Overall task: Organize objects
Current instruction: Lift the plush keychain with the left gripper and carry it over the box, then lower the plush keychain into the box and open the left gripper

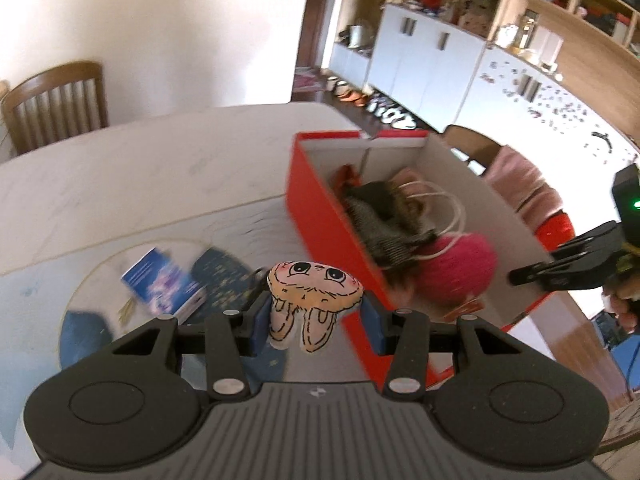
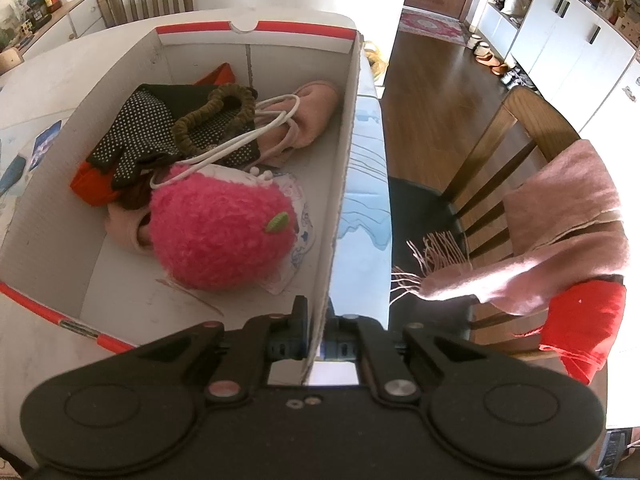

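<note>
A small peach plush toy (image 1: 316,284) with a drawn face and dangling ears hangs above the table, and my left gripper (image 1: 316,316) is shut on it, blue pads on both sides. To its right stands an open red box (image 1: 320,208). My right gripper (image 2: 318,320) is shut on the box's right wall (image 2: 344,160); it also shows at the right edge of the left wrist view as the right gripper (image 1: 560,268). Inside the box lie a fluffy pink ball (image 2: 224,232), dotted dark gloves (image 2: 132,132), a brown scrunchie (image 2: 212,116), a white cord and pink cloth pieces.
A blue booklet (image 1: 164,284) lies on a round blue-patterned mat on the pale table (image 1: 140,168). A wooden chair (image 1: 56,100) stands at the far side. Right of the table, another chair carries a pink scarf (image 2: 560,220) and red cloth (image 2: 584,320). White cabinets line the far wall.
</note>
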{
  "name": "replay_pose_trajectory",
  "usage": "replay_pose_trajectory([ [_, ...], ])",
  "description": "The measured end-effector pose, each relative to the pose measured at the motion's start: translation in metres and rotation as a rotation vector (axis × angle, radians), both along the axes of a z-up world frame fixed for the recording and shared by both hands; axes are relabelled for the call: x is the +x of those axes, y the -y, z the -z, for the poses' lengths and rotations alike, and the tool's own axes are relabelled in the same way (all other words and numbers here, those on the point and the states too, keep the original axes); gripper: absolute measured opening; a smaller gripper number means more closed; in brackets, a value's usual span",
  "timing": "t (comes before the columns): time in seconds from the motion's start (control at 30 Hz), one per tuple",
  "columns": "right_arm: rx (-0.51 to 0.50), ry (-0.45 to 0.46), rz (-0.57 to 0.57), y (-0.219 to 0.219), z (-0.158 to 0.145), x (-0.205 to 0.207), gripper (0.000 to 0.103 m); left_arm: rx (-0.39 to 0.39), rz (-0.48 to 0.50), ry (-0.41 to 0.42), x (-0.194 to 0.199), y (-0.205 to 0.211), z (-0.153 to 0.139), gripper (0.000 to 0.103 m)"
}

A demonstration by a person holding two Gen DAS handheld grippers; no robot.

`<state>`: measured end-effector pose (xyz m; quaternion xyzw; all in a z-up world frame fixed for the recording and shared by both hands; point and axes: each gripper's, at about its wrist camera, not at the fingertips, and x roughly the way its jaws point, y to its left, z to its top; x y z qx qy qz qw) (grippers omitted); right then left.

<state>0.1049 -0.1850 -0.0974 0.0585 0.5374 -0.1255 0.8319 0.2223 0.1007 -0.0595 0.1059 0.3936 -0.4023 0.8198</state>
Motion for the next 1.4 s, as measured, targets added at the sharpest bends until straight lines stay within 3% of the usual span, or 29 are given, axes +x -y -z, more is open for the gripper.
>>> replay_pose_trajectory([
  [0.3,0.002,0.004,-0.004,0.0,0.0,0.0,0.005,-0.001,0.122,0.044,-0.012,0.051,-0.015,0.046],
  [0.67,0.012,0.014,0.0,0.0,0.0,0.0,0.005,0.048,0.221,0.116,-0.007,0.117,-0.014,0.046],
  [1.2,0.033,0.017,0.003,0.004,0.0,-0.001,0.006,0.182,0.258,0.148,0.017,0.18,0.022,0.046],
  [1.4,0.039,0.018,0.005,0.005,0.0,-0.002,0.006,0.25,0.229,0.122,0.029,0.193,0.041,0.046],
])
